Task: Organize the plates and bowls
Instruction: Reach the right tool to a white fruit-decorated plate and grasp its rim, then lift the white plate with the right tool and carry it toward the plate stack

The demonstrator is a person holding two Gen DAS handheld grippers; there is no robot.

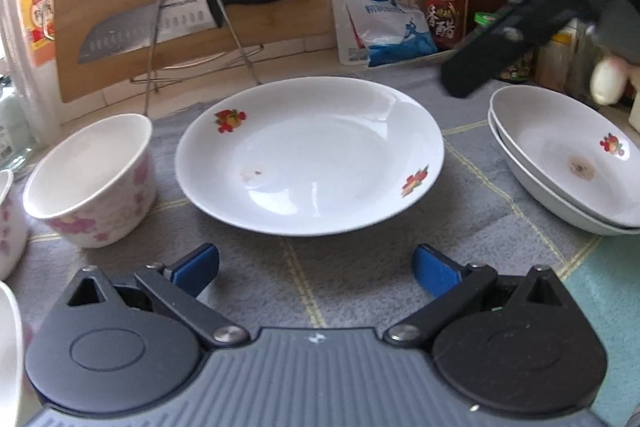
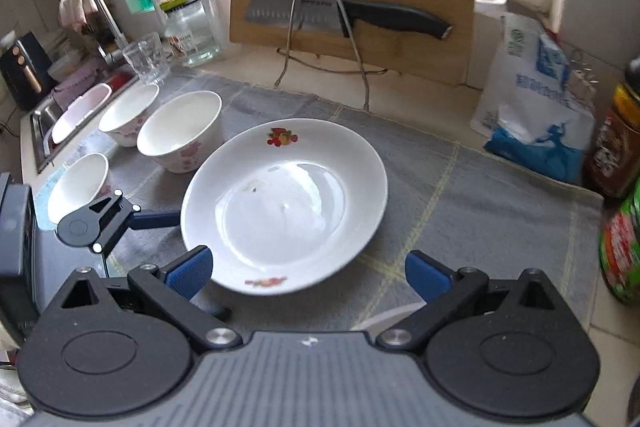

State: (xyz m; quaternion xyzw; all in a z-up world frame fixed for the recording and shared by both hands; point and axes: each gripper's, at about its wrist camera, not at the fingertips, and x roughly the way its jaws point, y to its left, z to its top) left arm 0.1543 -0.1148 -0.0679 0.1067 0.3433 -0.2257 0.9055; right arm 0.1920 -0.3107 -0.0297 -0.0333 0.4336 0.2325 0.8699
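A single white plate point(image 1: 310, 155) is seen lying flat on the grey cloth point(image 1: 360, 279), straight ahead of both grippers. The left gripper point(image 1: 316, 269) is held wide open and empty, just short of the plate's near rim. The right gripper point(image 2: 308, 277) is likewise spread open, its left finger beside the near rim. The stacked plates point(image 1: 568, 163) lie to the right; the right gripper is judged nearer.

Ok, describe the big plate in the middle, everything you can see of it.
The plate is round, white, glossy, ceramic-looking and shallow, with red fruit prints on its rim and a small brownish smudge inside. It holds nothing and lies flat, right way up, on the grey cloth. Nothing else touches it. The bowl stands to its left.
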